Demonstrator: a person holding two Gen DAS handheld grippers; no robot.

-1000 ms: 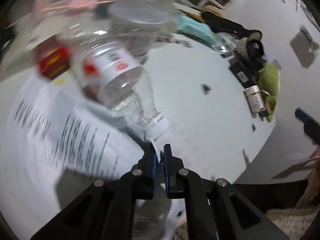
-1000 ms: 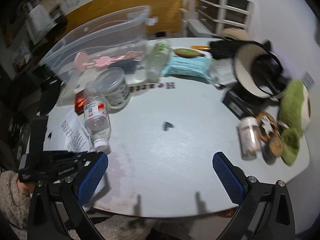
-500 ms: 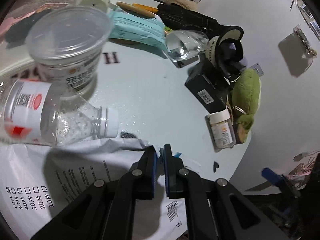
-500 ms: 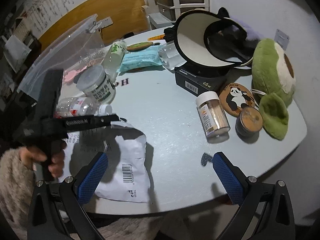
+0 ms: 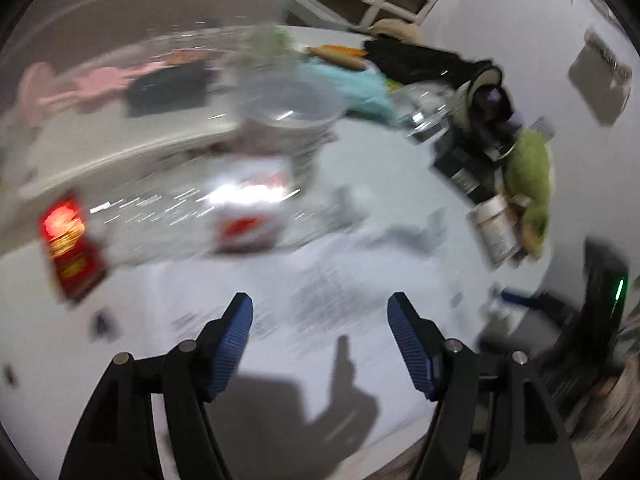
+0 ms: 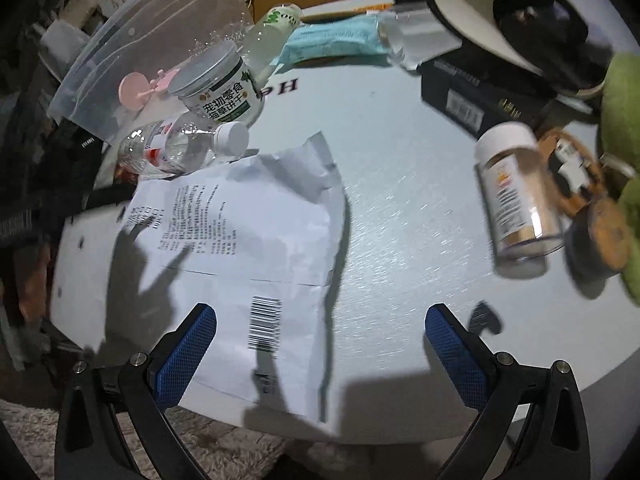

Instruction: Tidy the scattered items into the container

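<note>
One white printed mailer bag [image 6: 256, 248] is seen flat on the surface [image 6: 400, 208], under the opening, empty left tool [image 5: 320, 332] and the wide-apart, empty right tool [image 6: 320, 344], beside one clear container [image 6: 132, 60] and one water bottle [image 6: 180, 146].

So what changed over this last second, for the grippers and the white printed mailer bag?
The left gripper, pinched shut on the white printed mailer bag earlier, has let go; its jaws are opening with nothing between them. The right gripper dropped closer to the table, open throughout. The clear plastic water bottle and other clutter stayed put.
</note>
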